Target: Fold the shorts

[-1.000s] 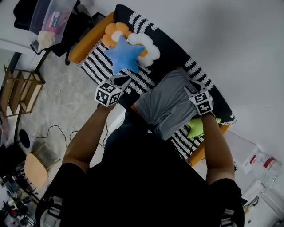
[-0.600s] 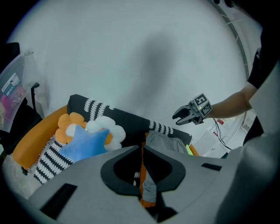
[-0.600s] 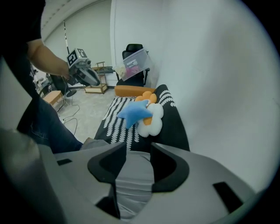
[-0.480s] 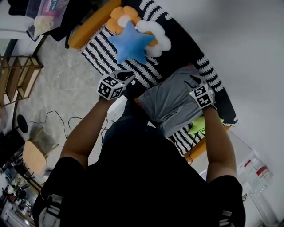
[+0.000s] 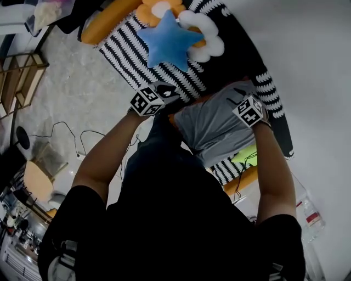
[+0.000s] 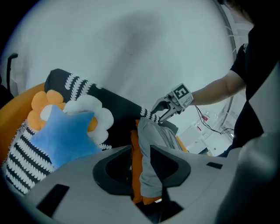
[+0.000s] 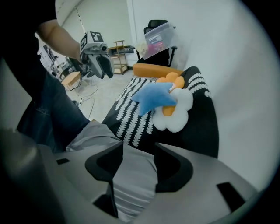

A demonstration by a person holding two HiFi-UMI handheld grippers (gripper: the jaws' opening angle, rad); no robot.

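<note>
Grey shorts (image 5: 211,129) are laid on the sofa (image 5: 247,55), cloth loose between the spread jaws of the left gripper (image 6: 141,151) and right gripper (image 7: 138,148), which have just been opening. Next, most likely, an edge must be pinched and folded over.

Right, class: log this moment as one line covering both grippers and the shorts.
shorts: grey, on sofa | left gripper: jaws have just been opening, shorts between | right gripper: jaws have just been opening, shorts between

one pair of grey shorts (image 5: 219,129); two grippers, left gripper (image 5: 171,99) and right gripper (image 5: 239,97); one blue star cushion (image 5: 170,39); one white flower cushion (image 5: 211,46); one orange flower cushion (image 5: 151,11); one green cushion (image 5: 245,156); one striped sofa (image 5: 131,55).
</note>
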